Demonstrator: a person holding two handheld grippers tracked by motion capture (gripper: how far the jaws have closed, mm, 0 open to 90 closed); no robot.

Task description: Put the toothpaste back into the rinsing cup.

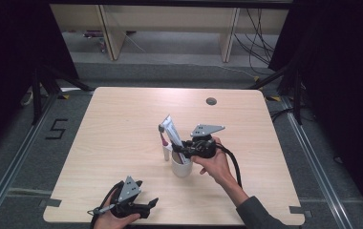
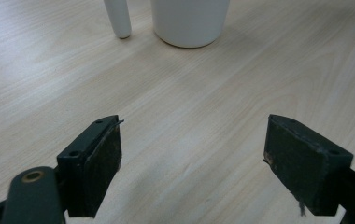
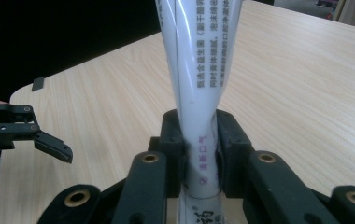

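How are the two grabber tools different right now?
The right gripper is squeezed shut on a white tube, while the left gripper is wide open with nothing in it. The right gripper is held up over the white cup; the left gripper sits low near the table's front edge. Both are black, each held in a person's hand.

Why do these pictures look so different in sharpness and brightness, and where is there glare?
High view: soft and low in detail, table evenly lit, surroundings dark. Left gripper view: pale glare on the wood at upper left, the white cup cut off at the top, faint shadows under it. Right gripper view: the tube shows shiny streaks along its length, readable print, and a black background behind the table edge.
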